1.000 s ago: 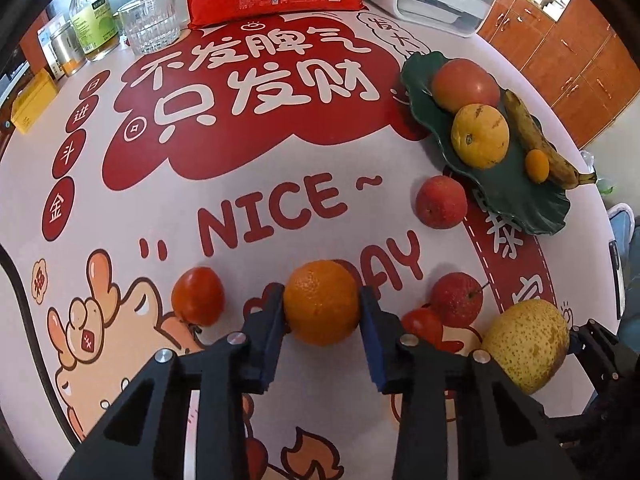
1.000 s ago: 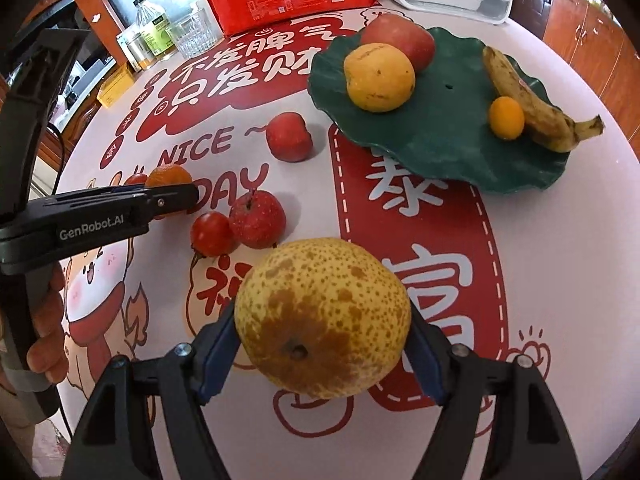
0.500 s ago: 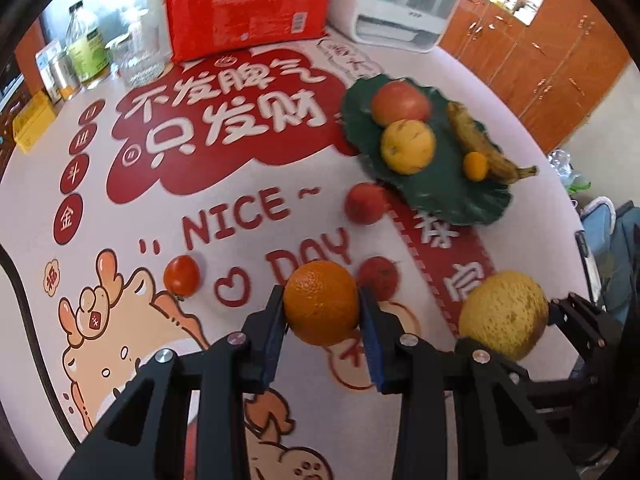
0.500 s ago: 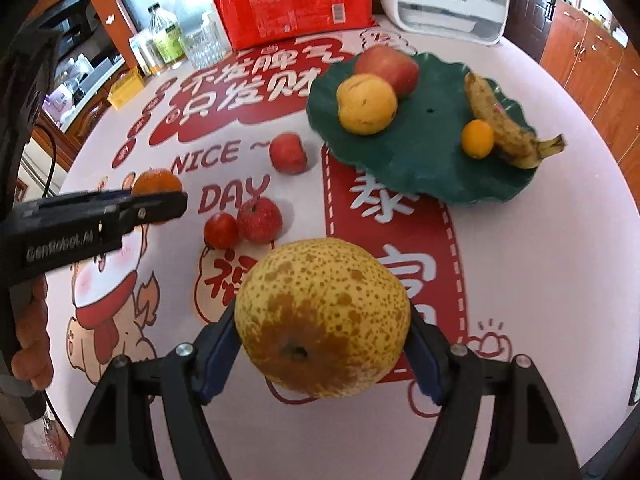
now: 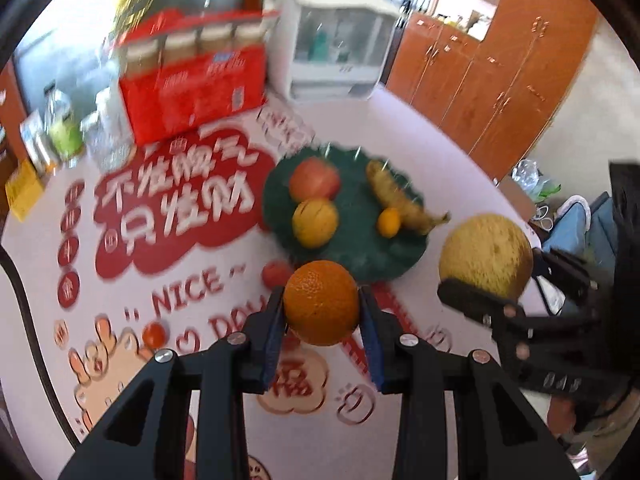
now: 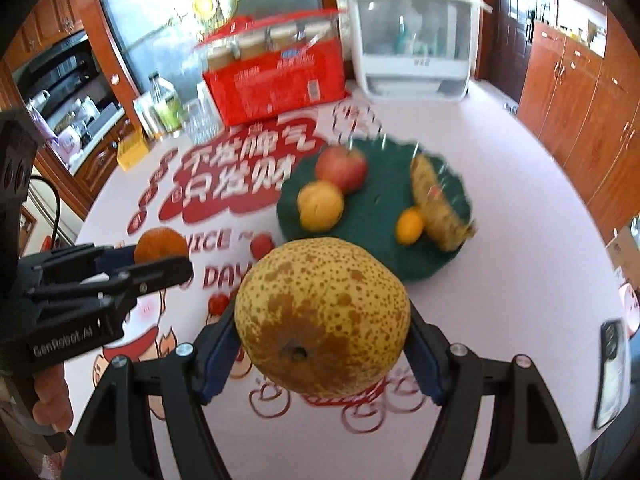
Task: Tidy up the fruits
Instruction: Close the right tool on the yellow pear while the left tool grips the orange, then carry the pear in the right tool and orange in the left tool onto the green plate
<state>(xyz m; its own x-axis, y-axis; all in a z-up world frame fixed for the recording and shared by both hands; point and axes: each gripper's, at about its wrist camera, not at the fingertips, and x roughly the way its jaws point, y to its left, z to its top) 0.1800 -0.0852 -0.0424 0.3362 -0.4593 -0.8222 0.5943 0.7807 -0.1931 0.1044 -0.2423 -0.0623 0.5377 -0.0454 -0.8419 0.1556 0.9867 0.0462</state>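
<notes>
Orange skin bulges between the blue pads of the left gripper [image 5: 322,312], whose fingers pinch an orange [image 5: 321,303] in the air above the bench [image 6: 520,240]. The right gripper [image 6: 320,344] has its fingers spread wide and clamped on a speckled pear [image 6: 322,316], also aloft. Both fruits sit just short of the green plate [image 5: 360,240], which already carries an apple [image 5: 315,179], a yellow fruit [image 5: 315,222], a small orange fruit [image 5: 389,222] and a banana [image 5: 396,200].

The pear is round and heavy for its narrow contact; it may slip or roll off the crowded plate, and the two grippers could collide over it. Readable writing: "NICE" [image 5: 188,290] on the bench cover, "GenRobot.AI" [image 6: 64,342] on the left gripper's body.
</notes>
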